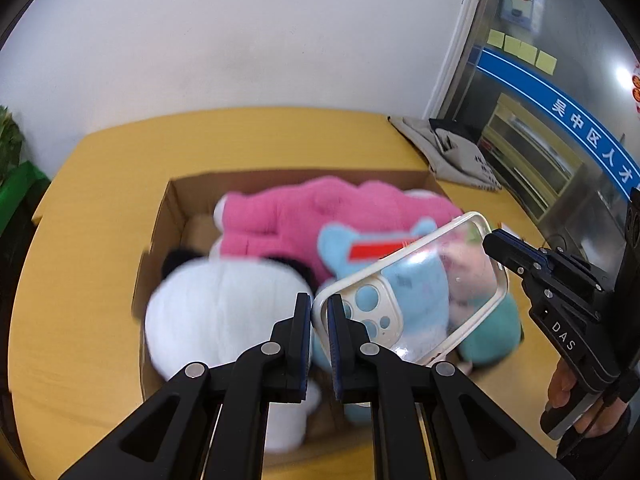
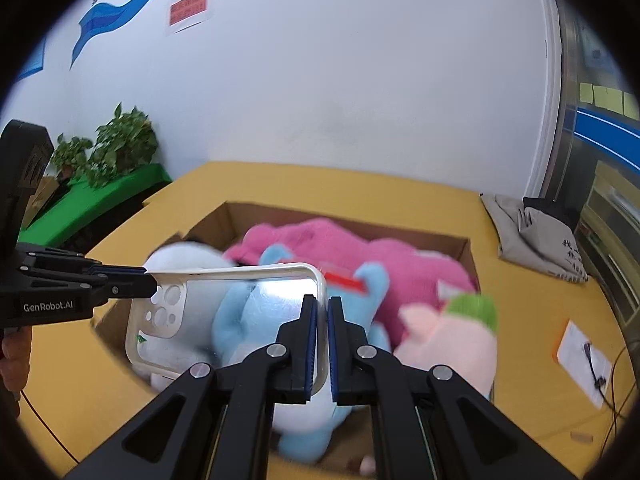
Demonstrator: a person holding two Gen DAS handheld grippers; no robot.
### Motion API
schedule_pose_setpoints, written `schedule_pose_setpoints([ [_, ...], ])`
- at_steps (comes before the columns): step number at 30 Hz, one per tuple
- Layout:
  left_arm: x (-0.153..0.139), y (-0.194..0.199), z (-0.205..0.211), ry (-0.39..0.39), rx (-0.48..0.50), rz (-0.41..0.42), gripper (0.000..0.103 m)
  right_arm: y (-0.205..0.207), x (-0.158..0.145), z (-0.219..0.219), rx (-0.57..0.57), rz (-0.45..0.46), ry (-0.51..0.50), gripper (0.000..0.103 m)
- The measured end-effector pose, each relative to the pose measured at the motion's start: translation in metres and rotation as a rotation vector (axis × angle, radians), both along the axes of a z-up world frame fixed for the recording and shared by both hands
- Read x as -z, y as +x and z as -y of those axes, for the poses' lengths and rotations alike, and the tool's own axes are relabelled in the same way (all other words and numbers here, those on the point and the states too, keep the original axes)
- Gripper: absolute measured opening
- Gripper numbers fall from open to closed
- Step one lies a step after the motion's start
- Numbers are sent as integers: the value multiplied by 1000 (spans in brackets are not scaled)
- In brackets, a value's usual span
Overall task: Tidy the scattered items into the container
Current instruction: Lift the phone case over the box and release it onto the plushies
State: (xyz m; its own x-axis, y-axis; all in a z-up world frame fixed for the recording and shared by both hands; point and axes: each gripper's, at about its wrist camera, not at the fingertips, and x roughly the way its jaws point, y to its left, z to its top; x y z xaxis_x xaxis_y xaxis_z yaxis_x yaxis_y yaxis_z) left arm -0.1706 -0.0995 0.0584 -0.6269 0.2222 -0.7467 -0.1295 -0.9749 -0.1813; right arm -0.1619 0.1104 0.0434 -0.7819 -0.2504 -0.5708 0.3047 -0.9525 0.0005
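Clear plastic with a cream rim, the phone case [image 1: 416,284] hangs over the cardboard box [image 1: 176,208], and I have it pinched at both ends: my left gripper [image 1: 319,312] clamps the camera-cutout corner, my right gripper [image 2: 322,316] the opposite edge. Pink, blue and white plush toys [image 2: 344,252] fill the box on the yellow table [image 1: 80,264]

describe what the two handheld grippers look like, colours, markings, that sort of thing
Both are matte black plastic, with angular linkage arms joined by silver round pins and blue ribbed pads lining the fingers. The left gripper reads "GenRobot.AI" in white on its side; the right gripper reads "DAS". A thin dark cable trails from each handle, and a dark cuff shows beside the right handle.
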Motion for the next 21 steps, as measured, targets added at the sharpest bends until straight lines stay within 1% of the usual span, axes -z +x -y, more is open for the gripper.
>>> schedule_pose_setpoints([
  [3,-1,-46,-3,-12,6,3,8,-45,-6,-6,27,7,-2,5],
  [5,11,-80,-5,-4,15,40,8,-76,1,-13,50,46,-17,5],
  [7,28,-102,-6,7,12,77,8,-100,16,-19,71,97,-26,5],
  [8,38,-112,-7,16,7,98,8,-112,30,-22,83,135,-20,5],
  [10,55,-122,-6,52,-8,130,10,-119,51,-25,96,188,-10,5],
  [11,57,-122,-4,82,-16,125,11,-119,61,-27,93,209,-19,5],
  [12,55,-118,0,128,-25,107,14,-116,64,-30,90,210,-28,7],
  [13,52,-114,2,136,-35,97,24,-112,63,-32,86,205,-36,7],
  [14,46,-107,5,121,-58,81,39,-107,58,-35,87,196,-40,10],
  [15,38,-98,7,95,-84,59,47,-102,53,-38,90,186,-38,24],
  [16,31,-90,10,78,-106,32,63,-96,46,-41,94,169,-38,35],
  [17,23,-78,13,67,-126,-3,74,-87,37,-45,100,144,-47,61],
  [18,11,-59,15,57,-142,-50,78,-79,29,-49,105,124,-61,75],
  [19,5,-48,17,51,-148,-76,84,-70,22,-52,109,105,-78,77],
  [21,-9,-12,17,32,-165,-128,90,-50,9,-54,100,82,-85,77],
])
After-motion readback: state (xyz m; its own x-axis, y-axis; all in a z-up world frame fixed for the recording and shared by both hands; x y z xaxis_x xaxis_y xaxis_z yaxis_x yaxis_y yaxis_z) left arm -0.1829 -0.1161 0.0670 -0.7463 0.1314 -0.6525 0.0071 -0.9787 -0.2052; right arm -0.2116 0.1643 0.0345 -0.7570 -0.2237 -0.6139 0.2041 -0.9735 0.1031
